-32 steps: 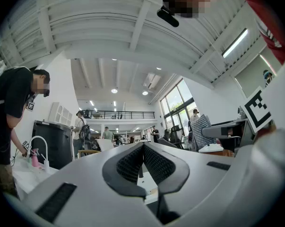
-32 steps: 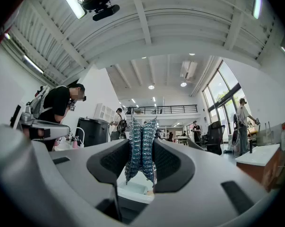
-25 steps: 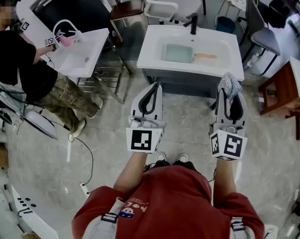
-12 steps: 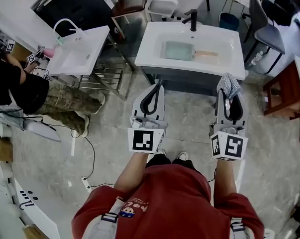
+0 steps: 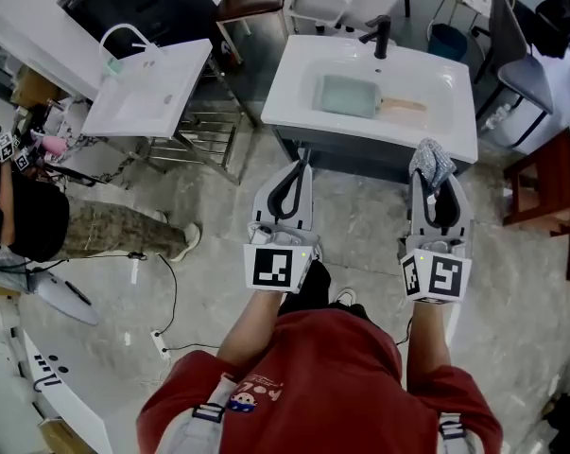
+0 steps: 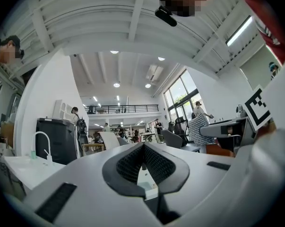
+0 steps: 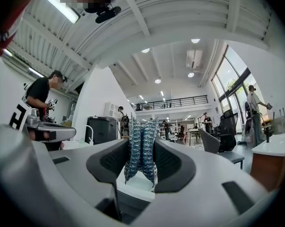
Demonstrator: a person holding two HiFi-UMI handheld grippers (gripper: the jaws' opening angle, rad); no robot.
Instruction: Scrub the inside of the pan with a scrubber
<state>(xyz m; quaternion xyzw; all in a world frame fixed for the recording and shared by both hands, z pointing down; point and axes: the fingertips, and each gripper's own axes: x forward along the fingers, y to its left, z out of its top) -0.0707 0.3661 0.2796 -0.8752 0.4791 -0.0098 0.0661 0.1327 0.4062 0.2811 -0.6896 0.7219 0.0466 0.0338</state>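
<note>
A square pale green pan (image 5: 350, 96) with a wooden handle lies in the white sink (image 5: 303, 69) ahead of me. My right gripper (image 5: 432, 173) is shut on a blue-grey mesh scrubber (image 5: 433, 162), held in the air short of the sink's front edge. In the right gripper view the scrubber (image 7: 141, 150) is pinched upright between the jaws. My left gripper (image 5: 298, 170) is shut with nothing in it, level with the right one and also short of the sink. The left gripper view shows its jaws (image 6: 142, 161) meeting at the tip.
A black tap (image 5: 380, 34) stands at the sink's back edge. A second white sink (image 5: 150, 97) on a metal rack stands to the left, with a person (image 5: 29, 225) beside it. A brown wooden table (image 5: 549, 173) is at the right, chairs behind the sink.
The view has shifted so the sink sits slightly further right. The person at the left has moved away from the second sink, towards the lower left. Both grippers keep their pose.
</note>
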